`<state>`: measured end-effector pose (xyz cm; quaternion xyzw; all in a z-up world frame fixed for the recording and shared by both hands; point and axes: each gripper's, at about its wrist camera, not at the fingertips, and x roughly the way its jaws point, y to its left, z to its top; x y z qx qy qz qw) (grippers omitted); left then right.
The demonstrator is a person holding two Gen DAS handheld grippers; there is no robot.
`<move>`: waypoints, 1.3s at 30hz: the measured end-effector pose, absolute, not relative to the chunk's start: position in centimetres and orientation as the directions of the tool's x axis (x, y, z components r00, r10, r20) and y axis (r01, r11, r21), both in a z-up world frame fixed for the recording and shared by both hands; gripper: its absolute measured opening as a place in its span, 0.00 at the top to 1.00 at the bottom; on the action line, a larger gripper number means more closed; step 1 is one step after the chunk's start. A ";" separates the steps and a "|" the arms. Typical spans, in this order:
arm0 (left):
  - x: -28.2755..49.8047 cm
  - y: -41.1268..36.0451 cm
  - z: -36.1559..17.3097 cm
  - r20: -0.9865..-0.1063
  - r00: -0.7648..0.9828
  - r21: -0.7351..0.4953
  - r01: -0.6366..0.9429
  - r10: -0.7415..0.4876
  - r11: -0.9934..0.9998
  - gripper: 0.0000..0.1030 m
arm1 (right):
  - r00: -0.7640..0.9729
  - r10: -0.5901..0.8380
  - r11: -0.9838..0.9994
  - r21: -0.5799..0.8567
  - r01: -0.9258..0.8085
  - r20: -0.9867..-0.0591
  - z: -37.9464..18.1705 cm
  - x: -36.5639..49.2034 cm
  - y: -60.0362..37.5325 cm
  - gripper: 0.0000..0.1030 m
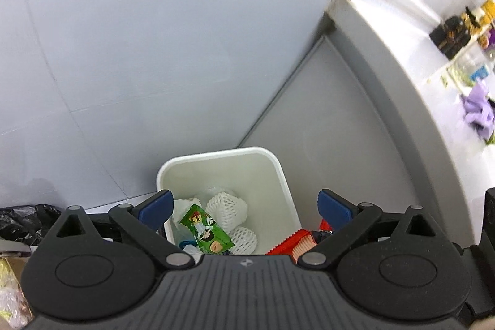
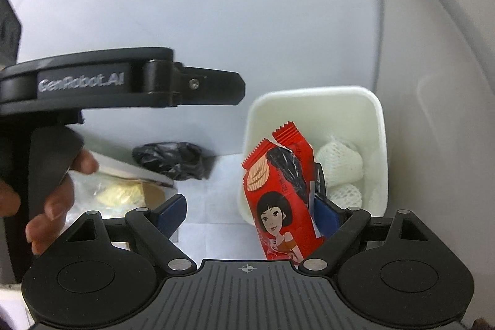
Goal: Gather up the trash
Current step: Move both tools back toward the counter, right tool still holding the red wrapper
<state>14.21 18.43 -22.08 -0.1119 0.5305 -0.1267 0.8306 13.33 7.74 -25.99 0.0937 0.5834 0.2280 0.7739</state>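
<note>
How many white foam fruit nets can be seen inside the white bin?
2 in the left wrist view: one foam net in the middle of the white bin, another nearer the camera beside the green wrapper. More may be hidden underneath.

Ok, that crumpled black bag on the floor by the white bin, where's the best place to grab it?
Probably pinch a raised fold on top of the black bag, coming straight down from above. It lies as a low rumpled heap on the floor left of the white bin, with no firm edge, only soft ridges to close across.
</note>
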 end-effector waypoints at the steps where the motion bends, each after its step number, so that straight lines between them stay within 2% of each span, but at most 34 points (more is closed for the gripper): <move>1: 14.1 18.6 -21.5 -0.854 0.408 -0.318 0.083 -0.324 0.944 0.03 | 0.217 0.468 0.874 0.412 -0.259 -0.856 -25.3 13.2 7.7 0.14; 11: 13.5 18.8 -17.7 -0.826 0.461 -0.338 0.054 -0.324 0.940 0.01 | 0.310 0.499 0.840 0.365 -0.401 -0.809 -20.1 12.1 7.5 0.14; 18: 13.0 17.5 -15.0 -0.814 0.481 -0.331 0.076 -0.326 0.940 0.01 | 0.441 0.460 0.869 0.288 -0.403 -0.771 -16.3 12.1 4.8 0.10; 24: 12.9 16.1 -13.5 -0.807 0.489 -0.332 0.089 -0.331 0.939 0.01 | 0.536 0.401 0.906 0.236 -0.351 -0.743 -13.6 11.7 1.1 0.07; 39: 13.8 10.7 -12.8 -0.792 0.483 -0.343 0.154 -0.373 0.927 0.01 | 0.674 0.210 0.978 0.164 -0.131 -0.709 -13.1 11.3 -9.2 0.06</move>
